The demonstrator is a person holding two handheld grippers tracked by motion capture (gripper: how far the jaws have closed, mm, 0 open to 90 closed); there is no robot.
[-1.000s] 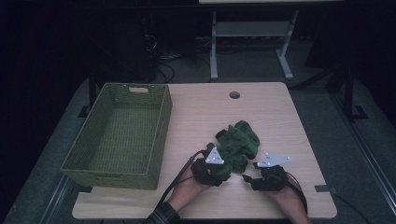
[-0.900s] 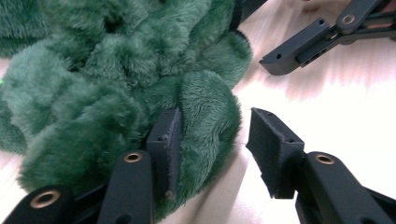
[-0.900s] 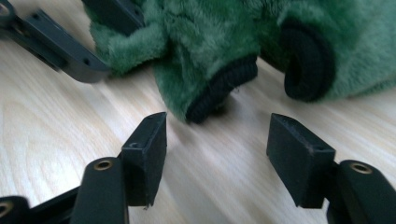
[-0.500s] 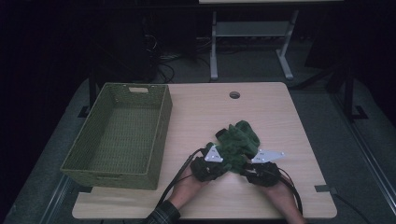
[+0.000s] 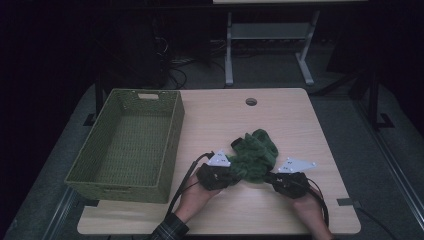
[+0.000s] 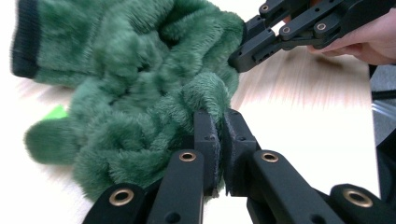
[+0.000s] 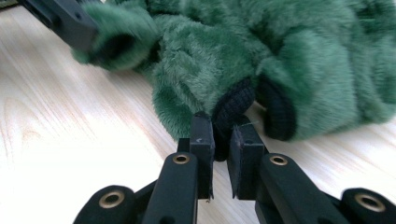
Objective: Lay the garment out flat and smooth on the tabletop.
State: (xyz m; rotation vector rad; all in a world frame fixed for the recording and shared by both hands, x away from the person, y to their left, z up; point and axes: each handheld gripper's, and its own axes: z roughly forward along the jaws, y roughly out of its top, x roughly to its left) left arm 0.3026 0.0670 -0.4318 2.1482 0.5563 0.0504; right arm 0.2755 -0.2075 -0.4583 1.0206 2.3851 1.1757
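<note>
Now both hands low at table's near edge, left fingers point(image 6: 217, 133) and right fingers point(image 7: 224, 140) clenched on green fleece garment point(image 5: 254, 155).

Dim, murky high view; bright gripper views, glare on wood, blurred edges

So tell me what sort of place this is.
Probably a lab or workshop set up for recording, not a home. A plain wooden desk with a cable hole stands in a dark room, loose cables lie on the floor behind it, and a metal table frame stands farther back.
</note>
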